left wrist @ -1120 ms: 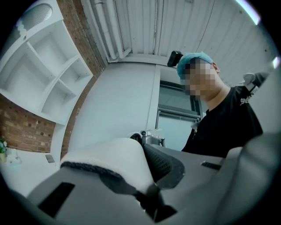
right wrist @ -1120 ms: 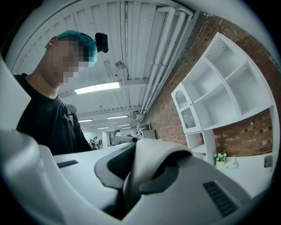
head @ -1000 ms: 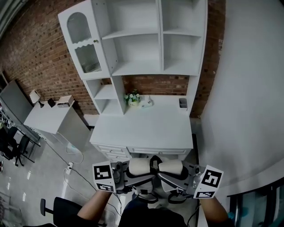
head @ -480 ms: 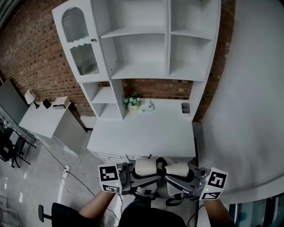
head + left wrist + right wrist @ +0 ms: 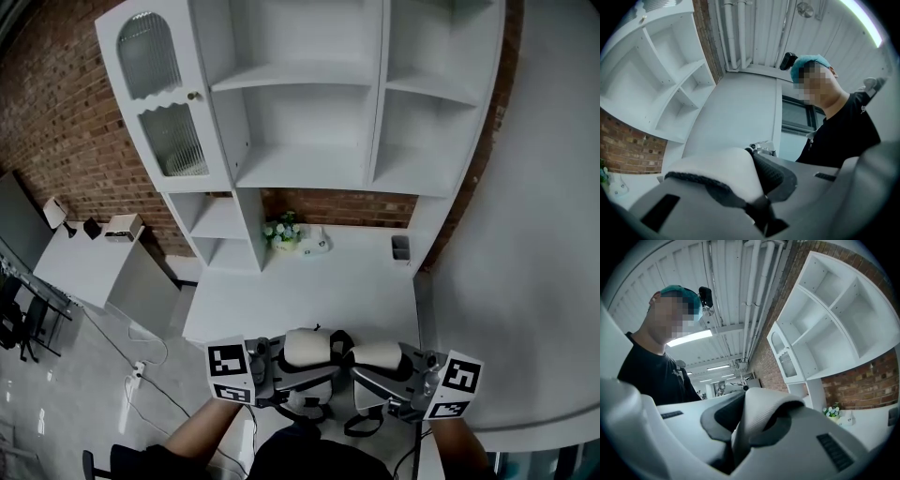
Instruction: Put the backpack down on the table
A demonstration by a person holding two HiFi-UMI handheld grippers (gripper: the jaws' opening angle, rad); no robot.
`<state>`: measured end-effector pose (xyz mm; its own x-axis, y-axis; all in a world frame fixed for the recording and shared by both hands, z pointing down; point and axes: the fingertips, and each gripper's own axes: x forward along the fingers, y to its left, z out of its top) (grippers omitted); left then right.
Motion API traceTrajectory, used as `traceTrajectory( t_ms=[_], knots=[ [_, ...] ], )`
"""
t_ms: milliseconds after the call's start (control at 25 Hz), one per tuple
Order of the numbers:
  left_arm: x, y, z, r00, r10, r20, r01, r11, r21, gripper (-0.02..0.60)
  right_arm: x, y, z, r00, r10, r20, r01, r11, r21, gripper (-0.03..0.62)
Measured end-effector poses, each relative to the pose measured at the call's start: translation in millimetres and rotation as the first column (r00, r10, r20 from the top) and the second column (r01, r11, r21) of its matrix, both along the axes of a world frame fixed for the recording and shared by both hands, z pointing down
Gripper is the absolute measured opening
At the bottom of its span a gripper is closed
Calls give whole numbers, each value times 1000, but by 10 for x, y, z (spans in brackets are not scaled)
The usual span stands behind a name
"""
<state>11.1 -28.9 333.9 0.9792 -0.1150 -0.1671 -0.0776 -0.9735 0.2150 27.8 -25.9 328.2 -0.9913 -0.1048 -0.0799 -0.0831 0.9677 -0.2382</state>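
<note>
The backpack hangs from its two white padded shoulder straps, left strap (image 5: pixel 307 348) and right strap (image 5: pixel 379 355), just before the front edge of the white table (image 5: pixel 300 295). My left gripper (image 5: pixel 273 371) is shut on the left strap (image 5: pixel 721 169), whose black mesh underside (image 5: pixel 774 174) shows beside it. My right gripper (image 5: pixel 405 382) is shut on the right strap (image 5: pixel 764 412). In both gripper views the strap folds down into the narrow gap between the grey fingers (image 5: pixel 670 211) (image 5: pixel 834 446). The bag's body is mostly hidden below the straps and my arms.
A white hutch (image 5: pixel 309 103) with open shelves and a glass door stands on the table's back. A small flower pot (image 5: pixel 284 232) and a pen cup (image 5: pixel 400 247) sit near the brick wall. A low side table (image 5: pixel 89 267) is at left, a white wall at right.
Both grippers and the backpack have come forward to the table's front edge, and the table and hutch now sit closer in the head view. The grips on the straps are unchanged.
</note>
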Motion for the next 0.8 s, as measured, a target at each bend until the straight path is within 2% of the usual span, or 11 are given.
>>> traceTrajectory(
  t_ms=[360,520,800],
  knots=[
    [-252,-453,-328,998,61,-28,-60,996,60,58,-194,-480,-319,1000,29,11,-29,999,40,48],
    [-354,-577,-367,994,105,-42,-102,993,63,58,-312,-641,-441,999,43,31,-44,998,34,48],
    [-573,-636,-530,980,183,-81,-174,979,105,58,-431,-820,-464,993,118,-16,-117,990,75,48]
  ],
)
